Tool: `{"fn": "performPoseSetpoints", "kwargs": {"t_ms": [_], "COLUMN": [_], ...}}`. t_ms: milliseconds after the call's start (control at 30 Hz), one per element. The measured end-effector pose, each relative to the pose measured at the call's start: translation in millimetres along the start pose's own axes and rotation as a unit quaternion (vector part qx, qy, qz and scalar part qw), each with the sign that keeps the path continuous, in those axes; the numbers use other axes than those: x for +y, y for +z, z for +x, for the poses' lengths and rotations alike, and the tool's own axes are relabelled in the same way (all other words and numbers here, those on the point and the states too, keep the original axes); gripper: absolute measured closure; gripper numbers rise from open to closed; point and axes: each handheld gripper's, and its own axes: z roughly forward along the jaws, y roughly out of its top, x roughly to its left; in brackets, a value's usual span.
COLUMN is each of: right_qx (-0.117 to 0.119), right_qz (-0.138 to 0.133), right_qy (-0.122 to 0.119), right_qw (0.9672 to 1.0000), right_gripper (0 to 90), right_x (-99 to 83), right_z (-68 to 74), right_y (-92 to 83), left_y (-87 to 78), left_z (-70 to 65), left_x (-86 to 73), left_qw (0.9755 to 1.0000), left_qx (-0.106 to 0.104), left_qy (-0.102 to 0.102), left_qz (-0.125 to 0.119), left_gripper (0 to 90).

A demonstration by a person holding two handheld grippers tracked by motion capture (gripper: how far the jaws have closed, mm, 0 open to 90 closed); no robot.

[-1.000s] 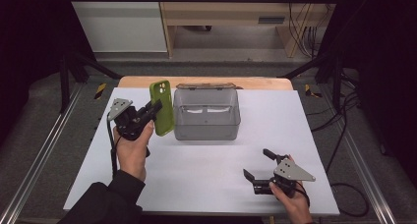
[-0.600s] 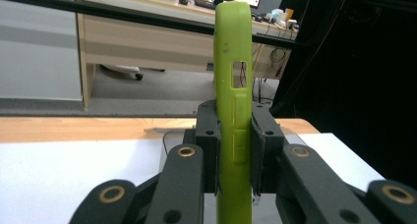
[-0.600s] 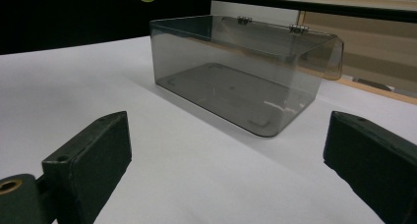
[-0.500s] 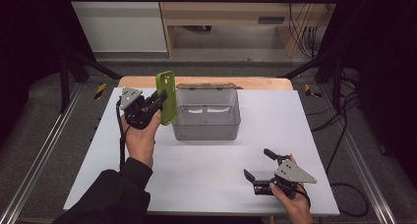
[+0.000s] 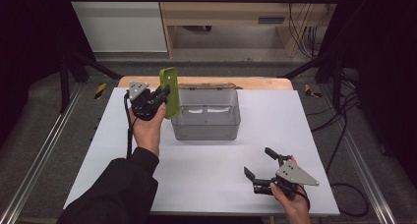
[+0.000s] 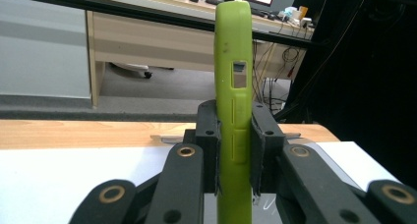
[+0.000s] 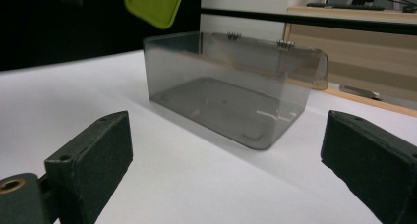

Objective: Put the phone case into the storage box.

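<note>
My left gripper is shut on a lime-green phone case, held upright in the air just left of the clear grey plastic box. In the left gripper view the case stands edge-on between the two black pads, which press on both its sides. My right gripper rests open near the table's front right, with nothing between its fingers. From the right gripper view, the box stands open-topped with its lid folded back, and a corner of the green case hangs above its far-left end.
The white table top carries the box near its back middle. A wooden strip runs along the far edge. Metal rails flank the table; cables trail at the right. A desk stands beyond.
My left hand has lifted the green case off the table, tipped it upright and carried it right, toward the box's left wall. The right gripper has stayed put.
</note>
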Motion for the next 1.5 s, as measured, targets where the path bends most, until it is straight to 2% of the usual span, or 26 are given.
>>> {"fn": "performPoseSetpoints", "kwargs": {"t_ms": [33, 100, 467, 567, 667, 867, 1033, 1267, 1500], "right_qx": [-0.002, 0.0, -0.002, -0.003, -0.004, -0.004, -0.002, 0.003, 0.001], "right_qz": [0.007, 0.012, 0.003, 0.002, 0.003, 0.003, 0.003, 0.005, 0.006], "right_qy": [-0.011, -0.017, -0.02, -0.016, -0.014, -0.009, -0.008, -0.01, -0.009], "right_qw": [0.9999, 0.9998, 0.9998, 0.9999, 0.9999, 0.9999, 1.0, 0.9999, 0.9999], "right_gripper": [5.2, 5.1, 4.7, 4.7, 4.7, 4.6, 4.6, 4.5, 4.4], "right_x": [-0.7, -1.1, -1.6, -1.5, -1.9, -2.1, -2.0, -2.2, -2.5], "right_z": [0.5, 1.6, -2.4, -3.0, -3.6, -4.6, -4.5, -3.4, -3.6], "right_y": [0.9, 2.1, -0.3, -0.9, 0.2, 1.8, 1.4, 2.8, 2.9], "left_y": [1.6, 4.1, 12.6, 13.2, 11.7, 12.5, 14.6, 15.9, 16.4], "left_z": [-0.6, -1.2, -8.7, -11.8, -14.8, -16.2, -16.1, -18.6, -15.8], "left_x": [0.1, 0.4, 0.7, 0.2, 0.3, 0.7, -1.1, -2.7, -3.8], "left_qw": [1.0, 1.0, 1.0, 0.9999, 0.9997, 0.9997, 0.999, 0.9985, 0.9984], "left_qx": [0.001, 0.0, 0.0, 0.0, 0.014, 0.011, 0.026, 0.026, 0.029], "left_qy": [0.0, -0.004, -0.001, 0.005, 0.02, 0.019, 0.036, 0.046, 0.047], "left_qz": [-0.002, -0.002, 0.006, 0.008, 0.006, 0.006, 0.007, 0.011, 0.017], "left_gripper": [77.5, 77.4, 77.4, 77.4, 77.4, 77.5, 77.5, 77.5, 77.5]}}
